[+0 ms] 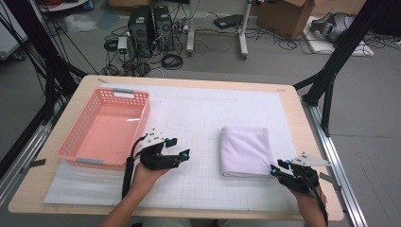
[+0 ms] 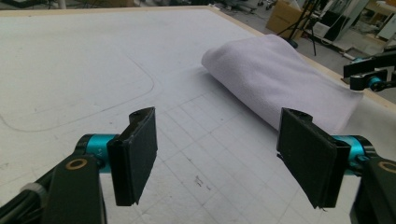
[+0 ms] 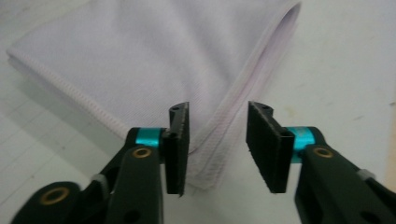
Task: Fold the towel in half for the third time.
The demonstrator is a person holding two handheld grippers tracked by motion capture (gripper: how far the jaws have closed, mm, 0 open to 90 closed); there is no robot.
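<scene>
pink basket (image 1: 75, 142), folded towel (image 1: 246, 150) apart

Two forearms reach in from the near edge of the table (image 1: 293, 101). The left gripper (image 1: 182, 147) sits level, jaws spread wide with nothing between them. The right gripper (image 1: 279, 166), toward the table's right edge, holds its jaws apart, gripping nothing.

A pink basket (image 1: 78, 142) stands empty at the desk's (image 1: 302, 142) left side on a white gridded mat (image 1: 198, 113); computer towers (image 1: 150, 23) sit on the floor beyond.
</scene>
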